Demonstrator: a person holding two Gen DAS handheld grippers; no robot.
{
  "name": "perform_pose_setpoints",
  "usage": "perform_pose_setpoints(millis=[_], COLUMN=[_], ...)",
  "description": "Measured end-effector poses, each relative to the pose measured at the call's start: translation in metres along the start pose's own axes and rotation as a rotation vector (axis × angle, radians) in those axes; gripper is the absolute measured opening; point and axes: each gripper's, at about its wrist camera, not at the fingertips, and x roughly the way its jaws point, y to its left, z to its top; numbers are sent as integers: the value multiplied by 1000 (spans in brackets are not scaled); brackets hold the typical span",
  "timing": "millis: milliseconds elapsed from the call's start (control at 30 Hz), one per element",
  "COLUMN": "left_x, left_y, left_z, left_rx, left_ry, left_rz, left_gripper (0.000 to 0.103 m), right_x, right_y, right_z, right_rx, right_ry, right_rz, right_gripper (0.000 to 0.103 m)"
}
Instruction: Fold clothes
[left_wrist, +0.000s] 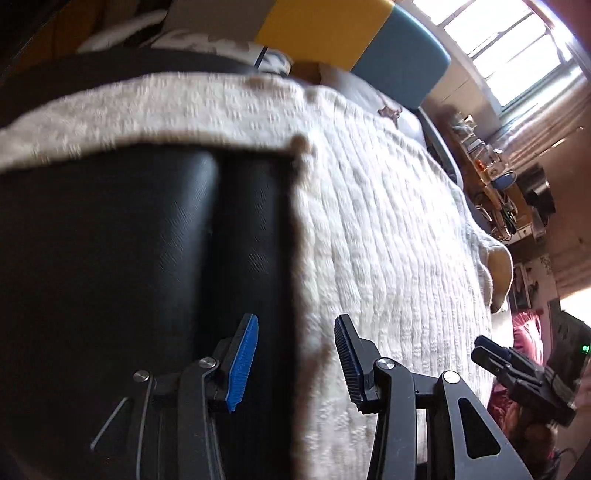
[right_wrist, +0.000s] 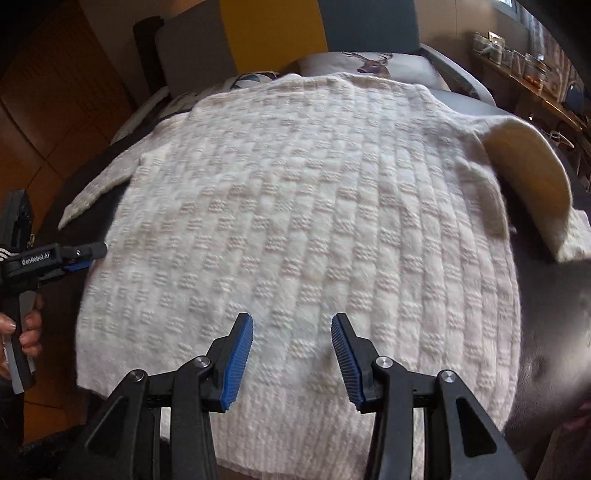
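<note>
The white knitted sweater (right_wrist: 295, 229) lies spread flat across the dark bed (left_wrist: 110, 240), ready for folding, while the left gripper (left_wrist: 295, 360) and right gripper (right_wrist: 291, 360) hover above it, both parted and holding nothing.

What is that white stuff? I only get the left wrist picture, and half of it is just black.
Observer: It is a cream-white knitted sweater with a basket-weave pattern, spread flat with its hem towards the camera.
Operator: Are its arms folded in yet?
Observer: No. One sleeve lies stretched out at the picture's left; the other curls up at the right.
Operator: What's behind it?
Observer: A grey cushion printed with a stag's head.
Operator: Do the right tongs hold anything?
Observer: No, the right tongs are open above the hem, nothing between them.
</note>
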Motion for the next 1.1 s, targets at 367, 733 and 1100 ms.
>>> perform_pose_setpoints(millis=[367, 733, 1100], left_x=[6, -22, -10], left_y=[-16, -59, -61], left_z=[3, -24, -67], left_rx=[71, 226, 401], left_ry=[19, -76, 22], left_rz=[156, 219, 239], left_gripper=[7, 12, 19], right_x=[-10, -48, -58], right_y=[-8, -60, -110], right_z=[-32, -48, -77], right_rx=[-114, 173, 352], right_ry=[51, -33, -96], right_rz=[36, 292, 426], right_gripper=[46, 46, 45])
